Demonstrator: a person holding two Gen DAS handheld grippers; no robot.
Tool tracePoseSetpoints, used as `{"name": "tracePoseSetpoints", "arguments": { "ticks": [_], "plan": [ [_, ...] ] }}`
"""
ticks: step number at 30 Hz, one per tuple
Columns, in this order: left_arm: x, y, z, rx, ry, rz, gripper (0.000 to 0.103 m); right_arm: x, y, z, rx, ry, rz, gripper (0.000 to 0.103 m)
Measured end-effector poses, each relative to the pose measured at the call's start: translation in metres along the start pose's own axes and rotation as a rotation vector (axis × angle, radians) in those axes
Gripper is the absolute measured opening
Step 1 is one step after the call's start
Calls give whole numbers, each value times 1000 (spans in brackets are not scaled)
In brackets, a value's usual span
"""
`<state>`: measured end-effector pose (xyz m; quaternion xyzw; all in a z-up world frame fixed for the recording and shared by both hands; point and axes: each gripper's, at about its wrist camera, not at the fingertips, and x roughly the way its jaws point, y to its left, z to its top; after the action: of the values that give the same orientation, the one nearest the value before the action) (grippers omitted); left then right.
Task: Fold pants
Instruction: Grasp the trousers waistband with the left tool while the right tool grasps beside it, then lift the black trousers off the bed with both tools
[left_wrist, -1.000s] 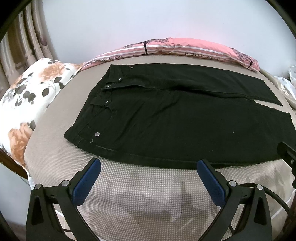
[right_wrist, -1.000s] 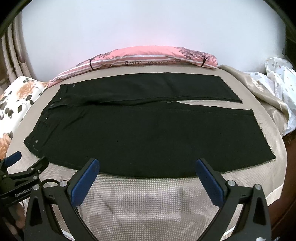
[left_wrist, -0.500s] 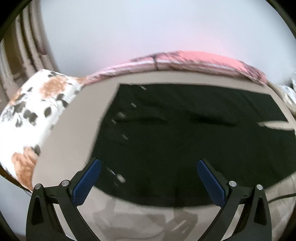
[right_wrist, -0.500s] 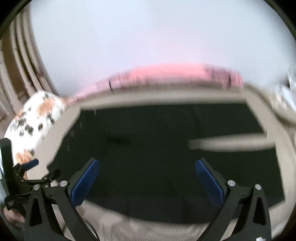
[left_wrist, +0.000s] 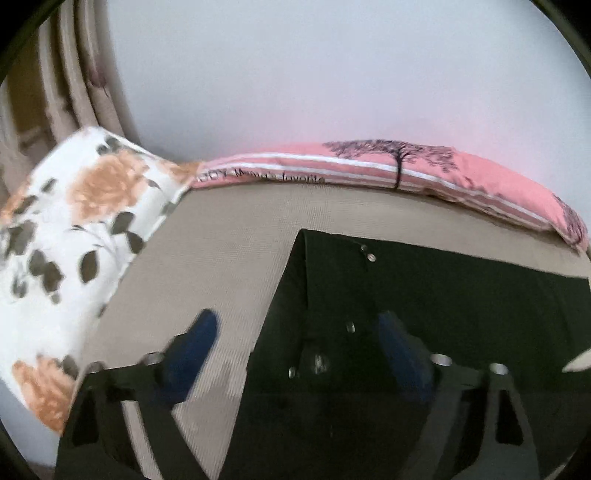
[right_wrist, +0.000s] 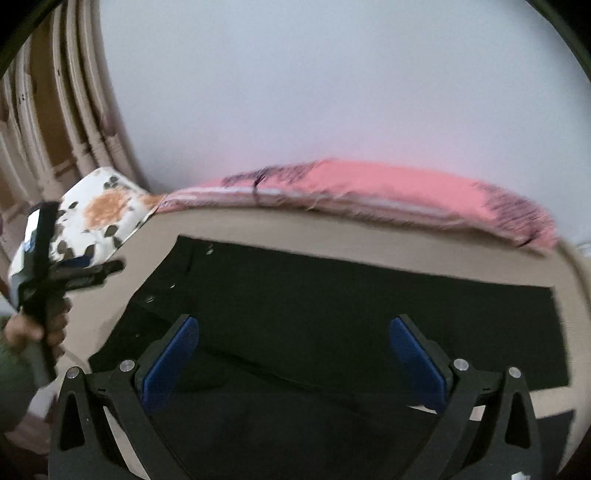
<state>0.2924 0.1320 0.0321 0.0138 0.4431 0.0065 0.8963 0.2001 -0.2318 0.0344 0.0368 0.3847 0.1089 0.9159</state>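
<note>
— Where were the black denim pants (right_wrist: 332, 314) when you looked?

— Spread flat on the beige woven bedspread (left_wrist: 229, 251), waistband with its small metal rivets toward the white pillow printed with orange flowers (left_wrist: 74, 236), legs running off to the right. A long pink striped cushion with a black tree print (left_wrist: 406, 173) lay along the far edge against the pale wall.

— And the left gripper with the blue pads (left_wrist: 295, 354)?

— Its jaws stood wide apart with nothing between them. It hung over the waistband corner, one blue pad above the bare bedspread, the other above the dark cloth. That view was blurred, so I could not tell whether it touched the fabric.

— The right gripper (right_wrist: 295, 354)?

— Also spread wide, gripping nothing, over the middle of the pants. From its side I saw the person's left hand (right_wrist: 37, 332) wrapped round the other tool's handle, beside the flowered pillow.
</note>
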Motion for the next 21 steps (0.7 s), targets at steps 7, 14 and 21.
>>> {"name": "tracePoseSetpoints", "arguments": {
  "ticks": [7,14,21],
  "plan": [
    [81,19,33,-115,190,-271,57,72,8,17,28,121,105,103],
    [137,27,51,-199,314,-438,50,127,16,32,25,177,106,101],
    [174,35,59,-253,394,-540,44,165,8,42,67,211,107,101]
  ]
}}
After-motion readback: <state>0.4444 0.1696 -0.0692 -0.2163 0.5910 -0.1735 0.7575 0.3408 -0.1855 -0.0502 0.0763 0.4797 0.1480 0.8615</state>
